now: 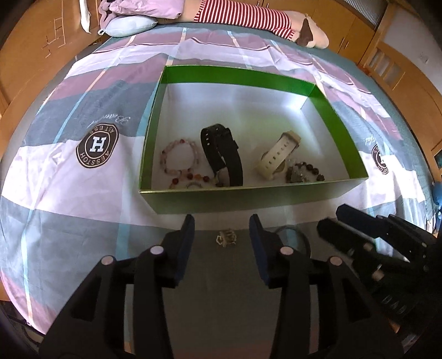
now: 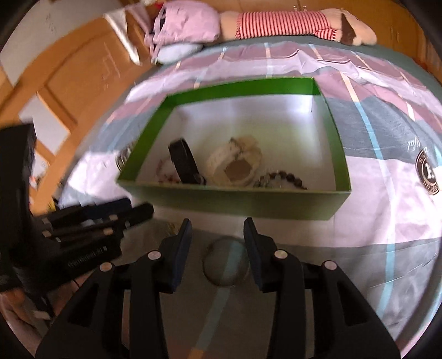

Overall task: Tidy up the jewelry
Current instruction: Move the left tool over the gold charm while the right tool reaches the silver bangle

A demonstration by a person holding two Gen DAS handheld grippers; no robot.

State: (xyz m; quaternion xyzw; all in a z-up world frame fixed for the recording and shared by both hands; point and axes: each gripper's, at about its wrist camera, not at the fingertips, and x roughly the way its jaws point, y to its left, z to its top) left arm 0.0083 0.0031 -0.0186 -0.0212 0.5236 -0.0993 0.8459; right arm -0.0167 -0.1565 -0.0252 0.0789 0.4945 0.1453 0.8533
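A green box point(image 1: 248, 197) point(image 2: 237, 200) lies open on the bed. Inside are a pink bead bracelet point(image 1: 179, 156), a black watch point(image 1: 225, 153) point(image 2: 184, 163), a white watch point(image 1: 279, 154) point(image 2: 234, 163), a dark bead bracelet point(image 1: 304, 172) point(image 2: 281, 179) and a red bead bracelet point(image 1: 190, 179). My left gripper point(image 1: 222, 229) is open, with a small pale trinket point(image 1: 226, 238) on the sheet between its fingertips. My right gripper point(image 2: 216, 230) is open above a thin bangle point(image 2: 225, 265) point(image 1: 297, 234) lying flat on the sheet. Each gripper shows in the other's view point(image 1: 359, 234) point(image 2: 116, 215).
The bedsheet point(image 1: 69, 187) is patterned grey, pink and white. A striped plush toy point(image 1: 262, 19) and a pillow point(image 1: 129, 24) lie at the bed's far end. Wooden cabinets point(image 1: 392, 63) stand around the bed.
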